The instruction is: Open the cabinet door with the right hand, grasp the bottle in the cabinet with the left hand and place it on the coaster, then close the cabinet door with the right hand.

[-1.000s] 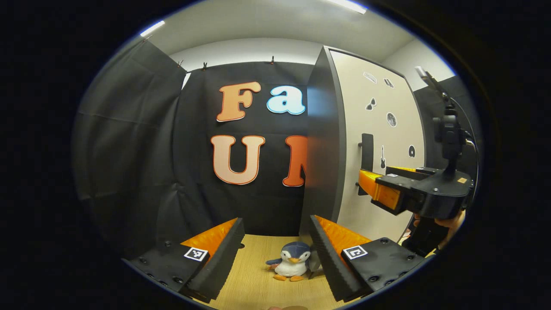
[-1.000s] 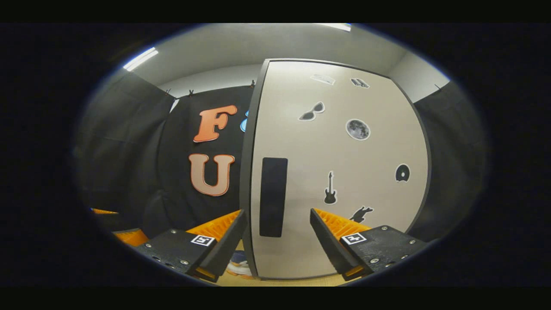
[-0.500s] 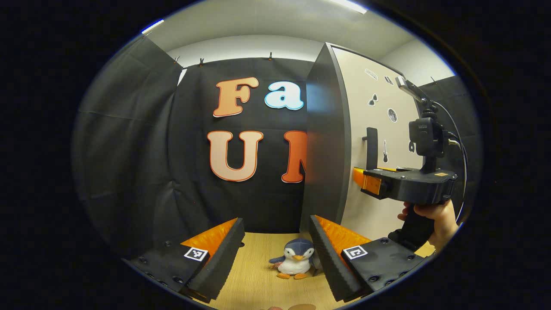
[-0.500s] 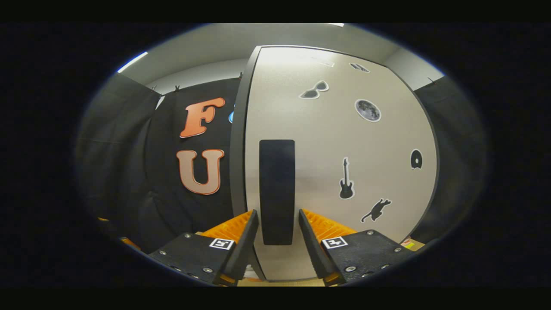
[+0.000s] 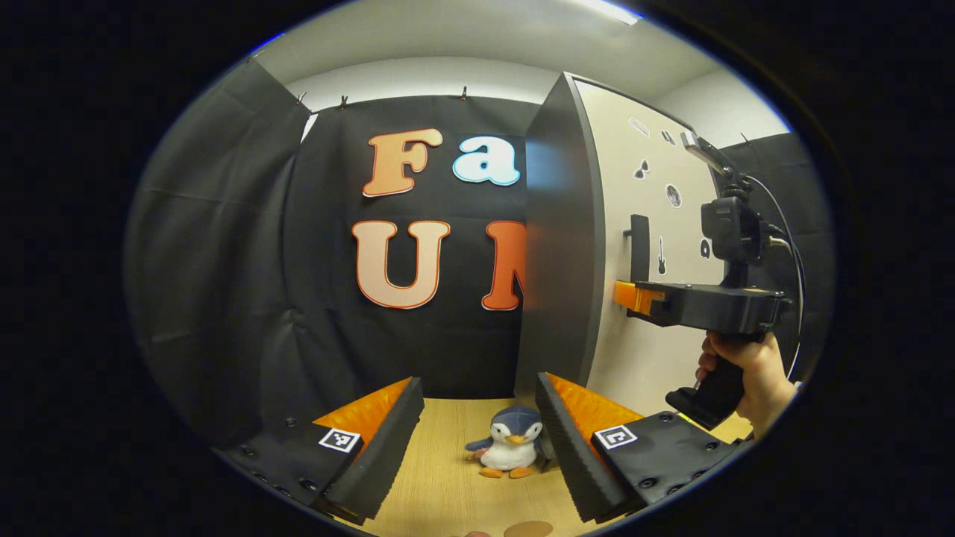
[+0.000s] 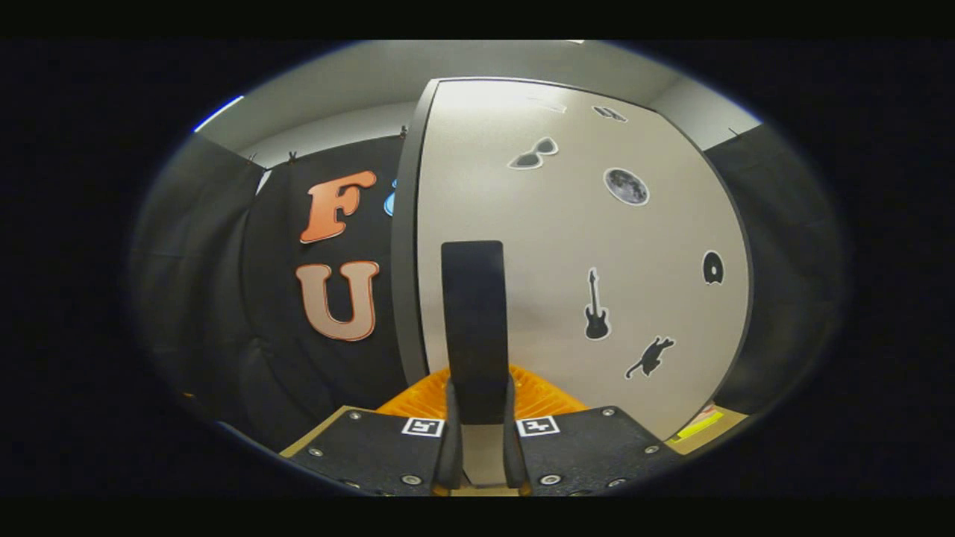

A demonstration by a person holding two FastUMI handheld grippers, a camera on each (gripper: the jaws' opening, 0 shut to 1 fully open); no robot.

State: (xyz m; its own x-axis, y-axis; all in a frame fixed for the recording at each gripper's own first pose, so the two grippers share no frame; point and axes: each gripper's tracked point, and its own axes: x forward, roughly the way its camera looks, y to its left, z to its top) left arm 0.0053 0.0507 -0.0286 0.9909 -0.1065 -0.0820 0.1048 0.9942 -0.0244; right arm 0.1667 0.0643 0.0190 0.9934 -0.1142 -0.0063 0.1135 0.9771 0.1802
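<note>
Black upright handle (image 6: 473, 328) on the closed beige cabinet door (image 6: 582, 253) is sitting clamped in the right gripper (image 6: 477, 447)'s jaws; a crooked pull risks slipping off. Left gripper (image 5: 477, 440) is waiting, jaws wide and empty.

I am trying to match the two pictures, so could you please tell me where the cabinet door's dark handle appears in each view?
Left gripper view: door handle right of centre, on the pale door, above the right gripper.
Right gripper view: low centre, upright, clamped between the fingers.
Shared landmark: guitar sticker right of the handle.
</note>
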